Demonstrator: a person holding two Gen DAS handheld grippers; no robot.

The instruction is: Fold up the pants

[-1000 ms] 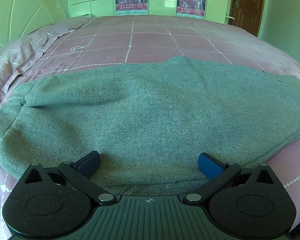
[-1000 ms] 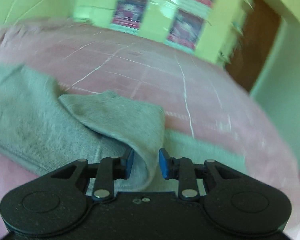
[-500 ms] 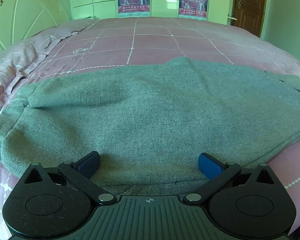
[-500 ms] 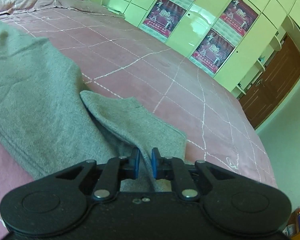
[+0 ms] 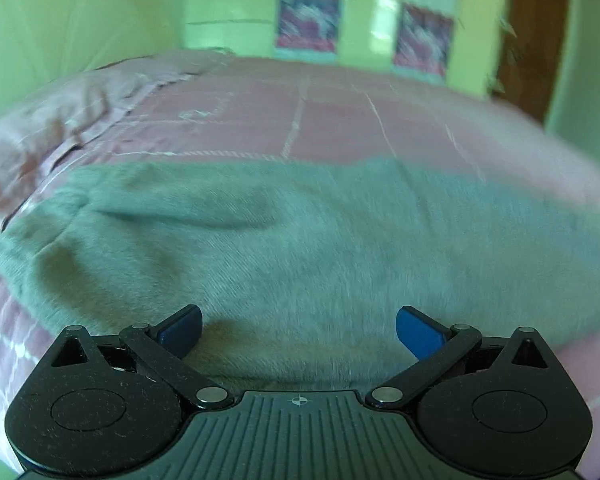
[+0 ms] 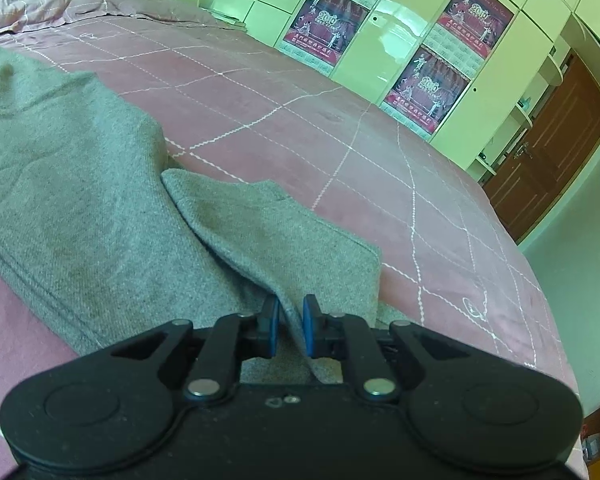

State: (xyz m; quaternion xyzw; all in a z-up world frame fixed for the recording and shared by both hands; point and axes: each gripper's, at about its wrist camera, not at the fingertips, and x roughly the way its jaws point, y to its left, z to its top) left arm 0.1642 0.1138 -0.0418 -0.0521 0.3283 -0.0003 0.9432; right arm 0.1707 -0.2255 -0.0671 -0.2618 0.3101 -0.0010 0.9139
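right gripper (image 6: 291,328): jaws pinching a raised fold of the pants (image 6: 80,184), likely to lift that end over.
left gripper (image 5: 299,330): jaws spread wide, cloth lying between them, not gripped.
pants: one grey pair, spread across the bed (image 6: 300,120).
count: two grippers, three posters (image 6: 326,26) on the wardrobe doors.

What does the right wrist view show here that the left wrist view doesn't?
Right wrist only: the right gripper shut on a raised fold of the grey pants, and sharp calendar posters on the wardrobe. Left wrist only: the left gripper open over the flat cloth, and the rumpled bedding at the bed's head. Both: pants, pink bedspread, brown door.
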